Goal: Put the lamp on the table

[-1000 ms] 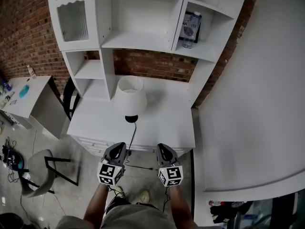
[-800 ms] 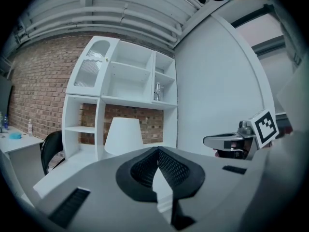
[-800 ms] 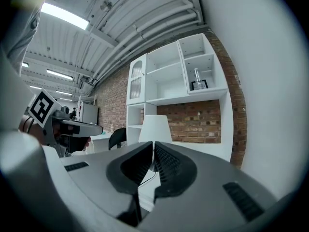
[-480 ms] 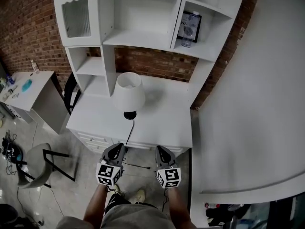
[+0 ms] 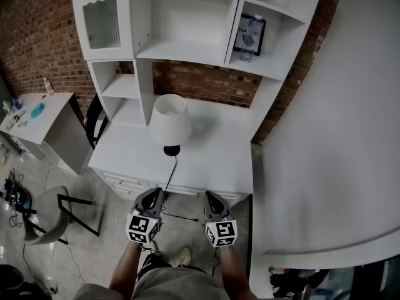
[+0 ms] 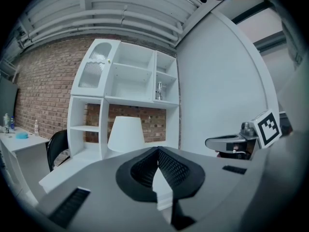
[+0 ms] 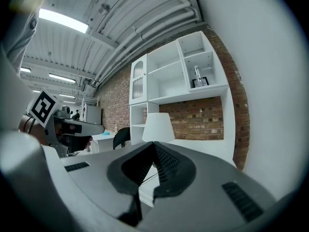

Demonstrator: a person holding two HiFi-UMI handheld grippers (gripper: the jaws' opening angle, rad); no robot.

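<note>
Left gripper (image 5: 155,194) and right gripper (image 5: 209,196) both closed, empty; lamp (image 5: 169,122) probably light, top-heavy: grasp dark base (image 5: 172,150).

Matt white lamp shade (image 5: 169,120), smooth white table (image 5: 212,161), rough brick wall (image 5: 206,83)

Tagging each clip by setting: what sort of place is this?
Probably a studio or workshop dressed as a room: brick wall, exposed ceiling ducts, a white shelved desk bearing a lamp.

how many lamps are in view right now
1. The lamp stands on the white table, just below the shelves. No other lamp shows.
</note>
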